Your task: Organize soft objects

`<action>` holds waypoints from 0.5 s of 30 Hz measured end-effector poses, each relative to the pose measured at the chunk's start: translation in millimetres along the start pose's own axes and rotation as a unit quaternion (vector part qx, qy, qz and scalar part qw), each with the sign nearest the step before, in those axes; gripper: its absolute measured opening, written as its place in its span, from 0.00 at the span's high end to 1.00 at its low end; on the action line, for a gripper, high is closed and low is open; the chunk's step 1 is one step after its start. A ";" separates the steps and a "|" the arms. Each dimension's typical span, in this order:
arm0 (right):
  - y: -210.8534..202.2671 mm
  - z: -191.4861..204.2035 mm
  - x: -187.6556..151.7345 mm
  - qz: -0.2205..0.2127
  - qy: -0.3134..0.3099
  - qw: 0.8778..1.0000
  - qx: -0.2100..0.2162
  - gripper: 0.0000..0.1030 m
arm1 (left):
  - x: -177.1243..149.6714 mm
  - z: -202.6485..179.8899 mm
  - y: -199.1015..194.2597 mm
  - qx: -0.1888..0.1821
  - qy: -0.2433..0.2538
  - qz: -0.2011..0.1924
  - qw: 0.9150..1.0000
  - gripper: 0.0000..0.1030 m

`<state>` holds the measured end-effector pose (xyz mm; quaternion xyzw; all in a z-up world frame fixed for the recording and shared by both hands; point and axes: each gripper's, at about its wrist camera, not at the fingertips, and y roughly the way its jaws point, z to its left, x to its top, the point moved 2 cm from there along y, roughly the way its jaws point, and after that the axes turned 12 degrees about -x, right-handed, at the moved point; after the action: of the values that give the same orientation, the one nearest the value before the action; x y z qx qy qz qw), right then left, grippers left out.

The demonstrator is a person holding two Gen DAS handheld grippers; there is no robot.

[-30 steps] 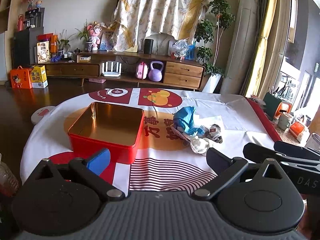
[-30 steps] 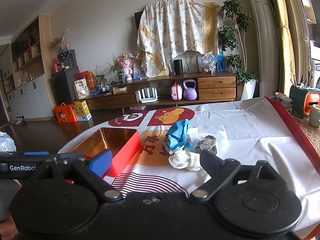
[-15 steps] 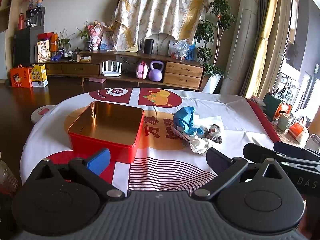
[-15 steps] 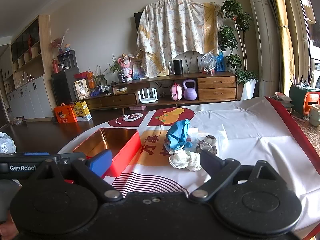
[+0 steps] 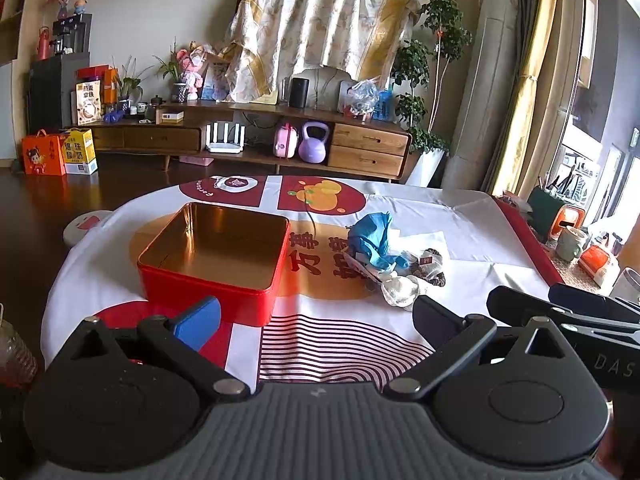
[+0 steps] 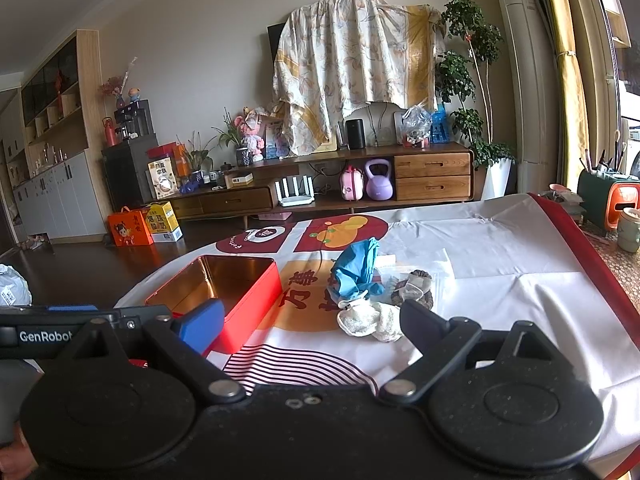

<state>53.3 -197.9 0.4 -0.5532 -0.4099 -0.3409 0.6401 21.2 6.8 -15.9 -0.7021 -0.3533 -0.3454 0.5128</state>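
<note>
With both my left gripper (image 5: 316,312) and right gripper (image 6: 310,316) spread wide and empty, I judged the white sock (image 6: 370,320), beside the red tin (image 6: 240,288), best pinched mid-bunch.

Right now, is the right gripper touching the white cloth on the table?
Apart. In the right wrist view the right gripper is open and holds nothing; the white cloth lies on the tablecloth beyond its fingertips.

both wrist views low at table (image 5: 460,216) edge, facing wall, sharing tin (image 5: 216,256)
</note>
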 end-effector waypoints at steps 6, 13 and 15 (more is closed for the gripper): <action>2.6 -4.9 3.9 0.002 0.003 1.000 -0.003 0.08 | -0.4 0.6 2.8 0.003 -0.003 0.003 1.000 0.00; 11.2 -8.5 5.9 0.006 -0.001 1.000 -0.006 0.08 | 3.7 2.5 13.3 0.003 0.004 0.009 1.000 0.00; 17.0 -9.4 7.0 0.006 -0.005 1.000 -0.004 0.08 | 6.0 2.7 18.3 0.001 0.006 0.012 1.000 0.00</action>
<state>72.8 -204.4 -1.0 -0.5602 -0.4080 -0.3358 0.6380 40.2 6.2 -20.2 -0.7033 -0.3422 -0.3432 0.5200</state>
